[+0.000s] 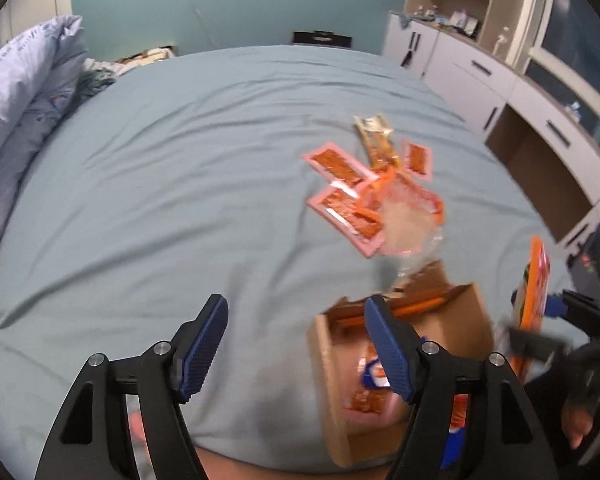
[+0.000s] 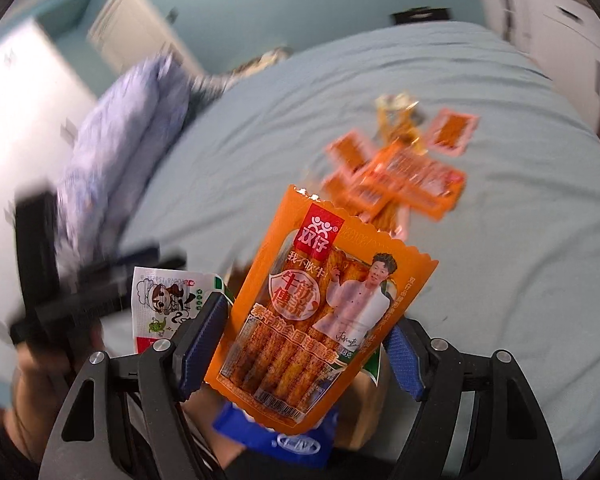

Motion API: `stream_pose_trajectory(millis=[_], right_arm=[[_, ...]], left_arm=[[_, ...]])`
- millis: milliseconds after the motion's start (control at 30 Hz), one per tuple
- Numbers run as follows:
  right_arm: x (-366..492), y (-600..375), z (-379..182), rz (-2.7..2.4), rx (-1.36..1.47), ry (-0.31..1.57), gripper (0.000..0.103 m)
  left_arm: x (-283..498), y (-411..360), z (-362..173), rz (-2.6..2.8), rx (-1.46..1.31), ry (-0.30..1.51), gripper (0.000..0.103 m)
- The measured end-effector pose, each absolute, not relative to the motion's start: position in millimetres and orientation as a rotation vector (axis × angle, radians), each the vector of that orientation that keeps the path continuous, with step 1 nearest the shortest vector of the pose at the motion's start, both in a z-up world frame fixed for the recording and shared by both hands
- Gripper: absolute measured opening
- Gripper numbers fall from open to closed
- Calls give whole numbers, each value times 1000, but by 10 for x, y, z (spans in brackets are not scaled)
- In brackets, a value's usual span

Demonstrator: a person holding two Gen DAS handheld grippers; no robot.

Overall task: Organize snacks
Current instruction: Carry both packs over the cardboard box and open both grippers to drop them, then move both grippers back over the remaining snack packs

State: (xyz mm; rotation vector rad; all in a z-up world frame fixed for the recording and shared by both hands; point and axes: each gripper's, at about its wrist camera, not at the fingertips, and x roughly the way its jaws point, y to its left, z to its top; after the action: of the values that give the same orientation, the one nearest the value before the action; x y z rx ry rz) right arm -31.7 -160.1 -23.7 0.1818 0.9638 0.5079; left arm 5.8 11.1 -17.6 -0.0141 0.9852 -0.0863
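Observation:
My right gripper (image 2: 304, 340) is shut on an orange snack packet (image 2: 320, 320) and holds it above a cardboard box (image 1: 332, 380) on the bed. The packet also shows edge-on in the left wrist view (image 1: 534, 284). The box holds several snack packets, one white and one blue (image 2: 284, 440). My left gripper (image 1: 296, 344) is open and empty, just left of the box. A pile of orange and pink snack packets (image 1: 356, 188) and a yellow packet (image 1: 376, 140) lie on the sheet beyond the box; the pile also shows blurred in the right wrist view (image 2: 400, 176).
The bed has a blue-grey sheet (image 1: 180, 200). A folded lilac duvet (image 1: 24, 92) lies at the far left. White cabinets and drawers (image 1: 480, 76) run along the right side. A person's knee (image 1: 148, 428) shows at the bottom.

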Motion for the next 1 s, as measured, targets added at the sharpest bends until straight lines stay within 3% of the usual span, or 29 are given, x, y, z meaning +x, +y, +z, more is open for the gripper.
stream_pose_trajectory(millis=[167,233,600,800,1000], right_arm=[[-237,-1413,-425,517,133,1048,76],[-194,-1327,-410,447,72,1054,82],[-313,-1907,12,143,169,879,82],[-312,-2137,-35,135,309,916,82],[-57,-2132,7,154,216,911,82]], left_arm=[[56,71,-186,-90,16,986,71],[71,73,-203,-84,21,993,71],[104,115,-237,-63,15,1025,74],[110,82,-223,-85,35,1033,74],[323,79,-231,-109,57,1045,74]])
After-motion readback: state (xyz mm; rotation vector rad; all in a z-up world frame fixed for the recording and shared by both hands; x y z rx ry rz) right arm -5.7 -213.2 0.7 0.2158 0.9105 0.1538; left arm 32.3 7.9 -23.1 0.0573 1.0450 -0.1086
